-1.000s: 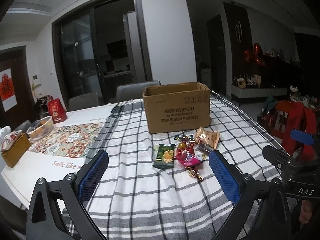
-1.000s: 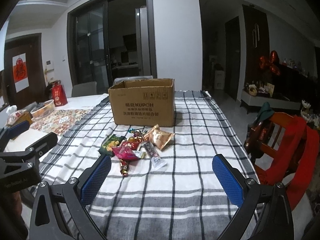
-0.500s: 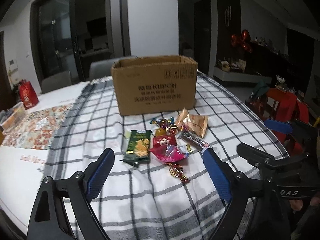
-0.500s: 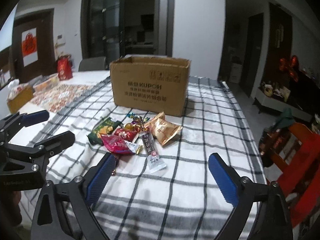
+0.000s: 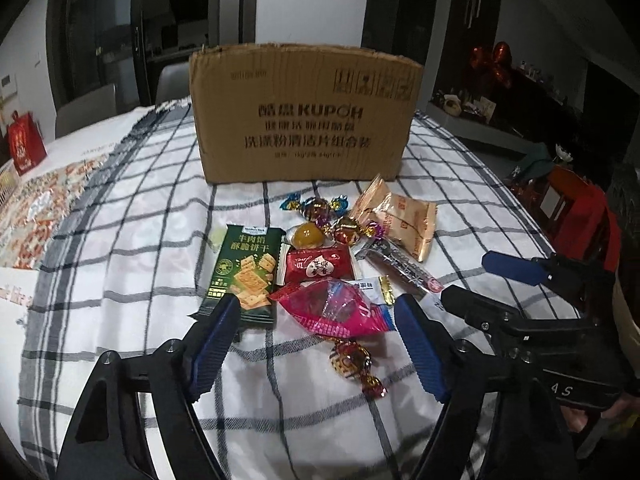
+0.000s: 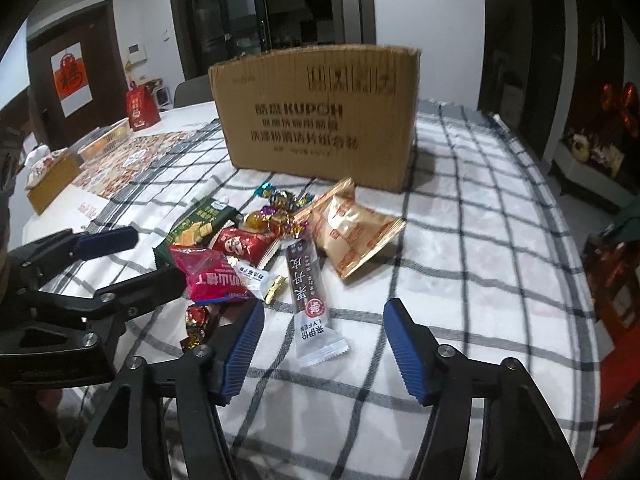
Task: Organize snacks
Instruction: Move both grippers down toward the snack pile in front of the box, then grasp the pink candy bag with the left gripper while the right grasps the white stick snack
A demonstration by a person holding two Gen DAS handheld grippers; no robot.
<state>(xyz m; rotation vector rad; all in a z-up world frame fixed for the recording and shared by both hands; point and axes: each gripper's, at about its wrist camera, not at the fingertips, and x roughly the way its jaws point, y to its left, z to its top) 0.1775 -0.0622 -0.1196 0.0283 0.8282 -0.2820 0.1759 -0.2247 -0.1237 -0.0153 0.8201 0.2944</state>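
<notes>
snacks: my heap of foil sweets and packets lies on the checked grey-and-white tablecloth, just before the brown cardboard box.
left gripper: closing, pads apart, i see the pink crinkled packet between them, unpressed.
right gripper: closing, pads apart around the long brown-and-white bar sachet.

The cardboard box hides its inside from both wrist cameras. Ahead of the left gripper, the green cracker packet has one corner covered by a blue pad.
</notes>
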